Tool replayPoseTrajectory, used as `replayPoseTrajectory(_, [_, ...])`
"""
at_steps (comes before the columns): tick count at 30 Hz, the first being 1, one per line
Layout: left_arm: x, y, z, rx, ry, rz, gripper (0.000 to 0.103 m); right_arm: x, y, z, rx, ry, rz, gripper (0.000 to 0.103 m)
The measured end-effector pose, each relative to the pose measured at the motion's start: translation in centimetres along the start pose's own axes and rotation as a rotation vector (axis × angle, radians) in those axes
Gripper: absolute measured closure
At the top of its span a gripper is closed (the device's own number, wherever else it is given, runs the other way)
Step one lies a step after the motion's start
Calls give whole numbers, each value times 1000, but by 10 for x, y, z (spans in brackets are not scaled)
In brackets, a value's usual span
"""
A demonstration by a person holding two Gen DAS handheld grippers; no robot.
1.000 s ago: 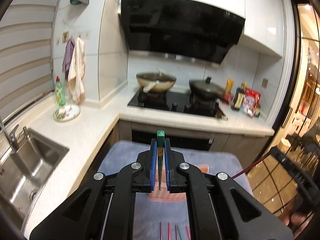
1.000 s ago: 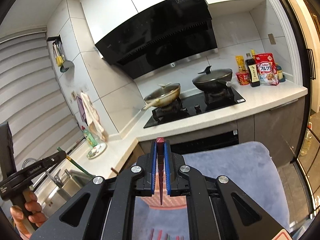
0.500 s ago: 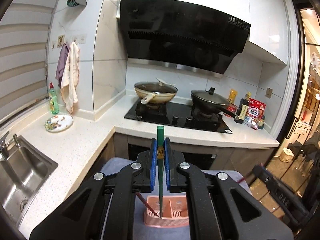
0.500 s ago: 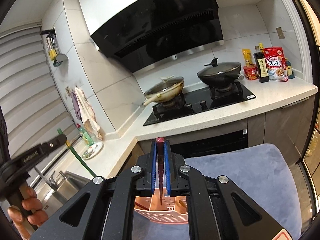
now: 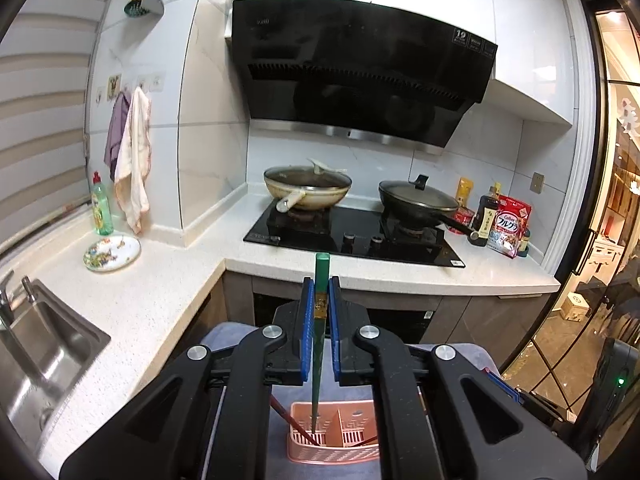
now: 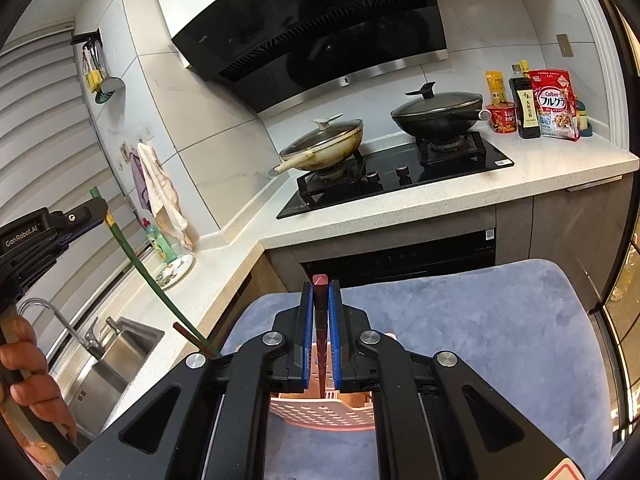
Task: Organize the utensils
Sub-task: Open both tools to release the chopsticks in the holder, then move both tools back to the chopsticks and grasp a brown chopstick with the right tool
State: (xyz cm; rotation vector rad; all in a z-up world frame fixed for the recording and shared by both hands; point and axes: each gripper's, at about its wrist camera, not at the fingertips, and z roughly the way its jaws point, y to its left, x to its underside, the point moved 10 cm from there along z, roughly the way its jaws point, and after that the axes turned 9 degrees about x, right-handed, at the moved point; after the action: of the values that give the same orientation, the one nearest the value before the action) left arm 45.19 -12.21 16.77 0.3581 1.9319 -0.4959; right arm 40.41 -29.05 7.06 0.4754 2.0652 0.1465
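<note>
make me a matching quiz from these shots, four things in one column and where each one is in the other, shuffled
Things:
1. green chopstick
2. dark red chopstick
3. pink basket
4. patterned plate

Places:
A. on the counter near the sink
B. on the blue-grey cloth
C. clamped in the right claw
D. clamped in the left claw

Pairs: 1-D, 2-C, 3-B, 4-A

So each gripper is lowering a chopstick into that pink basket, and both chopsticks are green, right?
Not quite. The left gripper holds a green chopstick, but the right gripper holds a dark red chopstick, as the right wrist view shows. Both are over the pink basket.
</note>
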Motion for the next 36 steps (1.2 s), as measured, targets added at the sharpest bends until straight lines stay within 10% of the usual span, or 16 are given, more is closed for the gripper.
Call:
replayPoseTrajectory(10, [48, 22, 20, 6, 96, -63, 95, 15, -7, 8, 25, 36, -1, 90])
replayPoseTrajectory(17, [64, 28, 3, -4, 110, -97, 48, 10, -8, -16, 24, 8, 7, 76])
replayPoseTrajectory(25, [82, 29, -38, -55, 136, -62, 41, 31, -7, -61, 4, 18, -40, 72])
replayPoseTrajectory(36, [188, 31, -90, -139, 285, 6, 41, 138, -27, -115, 33, 135, -117, 72])
